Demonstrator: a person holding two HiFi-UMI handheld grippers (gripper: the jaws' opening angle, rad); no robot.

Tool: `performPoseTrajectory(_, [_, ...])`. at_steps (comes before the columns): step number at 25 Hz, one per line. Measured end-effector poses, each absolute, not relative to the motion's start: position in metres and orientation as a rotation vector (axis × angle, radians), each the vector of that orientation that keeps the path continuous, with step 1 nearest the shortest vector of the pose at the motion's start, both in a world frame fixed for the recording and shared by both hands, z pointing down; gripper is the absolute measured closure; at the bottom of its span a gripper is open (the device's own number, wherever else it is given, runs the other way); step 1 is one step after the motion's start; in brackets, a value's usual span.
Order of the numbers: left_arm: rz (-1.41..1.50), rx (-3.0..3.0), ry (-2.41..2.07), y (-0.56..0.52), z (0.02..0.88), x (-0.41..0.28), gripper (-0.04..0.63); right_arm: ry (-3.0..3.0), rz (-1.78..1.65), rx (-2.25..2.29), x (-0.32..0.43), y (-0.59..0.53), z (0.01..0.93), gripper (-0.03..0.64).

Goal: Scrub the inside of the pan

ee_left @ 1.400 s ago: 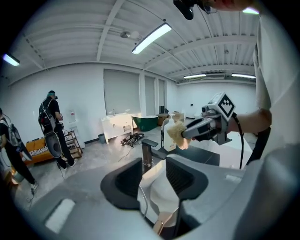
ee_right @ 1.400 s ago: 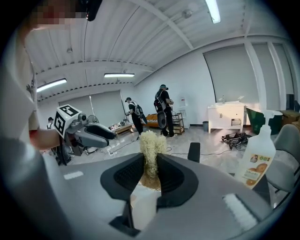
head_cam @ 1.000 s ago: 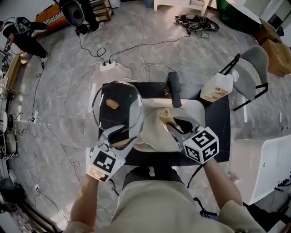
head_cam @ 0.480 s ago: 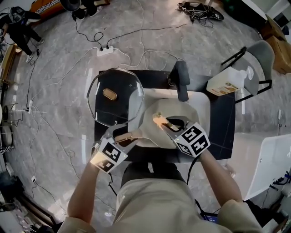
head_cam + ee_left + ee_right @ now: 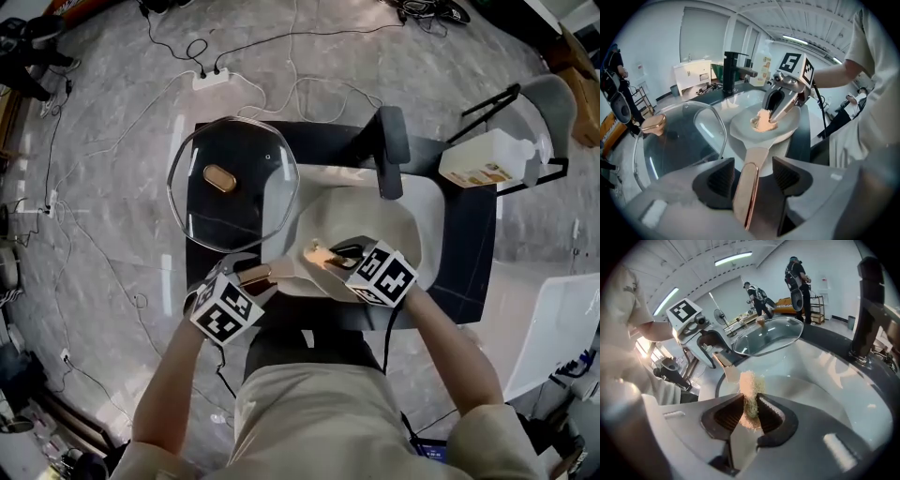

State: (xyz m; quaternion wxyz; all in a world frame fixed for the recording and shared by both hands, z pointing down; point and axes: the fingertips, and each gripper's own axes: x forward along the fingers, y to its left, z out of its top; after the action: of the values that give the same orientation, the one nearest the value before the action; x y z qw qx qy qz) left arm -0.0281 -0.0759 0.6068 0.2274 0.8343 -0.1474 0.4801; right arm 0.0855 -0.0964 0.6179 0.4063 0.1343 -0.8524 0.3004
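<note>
Cream frying pan (image 5: 339, 217) lies in the white sink (image 5: 427, 202), scrubbing seemingly barely begun: the left gripper (image 5: 751, 174), jaws just opened wide, straddles its copper-toned handle (image 5: 745, 194) unclamped, while the right gripper (image 5: 749, 411) pinches a yellowish scrub pad (image 5: 749, 386) inside the pan

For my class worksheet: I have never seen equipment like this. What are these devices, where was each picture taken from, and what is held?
A person holds a two-fingered gripper in each hand. One camera sits on their head, looking down; one rides on each gripper. A pan lies in the sink, a glass lid beside it. The left gripper has just been opening; its fingers stand apart around the pan handle. The right gripper pinches a scrub pad over the pan.
</note>
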Motion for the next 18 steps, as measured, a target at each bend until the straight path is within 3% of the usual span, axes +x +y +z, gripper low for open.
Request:
performPoseTrajectory(13, [1.493,2.217,-0.357,-0.06,0.645,-0.045,0.339,-2.038,0.75,0.043,0.077,-0.071,0.674,0.526])
performPoseTrajectory(18, [1.483,2.235,-0.394,-0.066,0.645,-0.048,0.399,-2.03,0.684,0.076,0.072,-0.084,0.693,0.526])
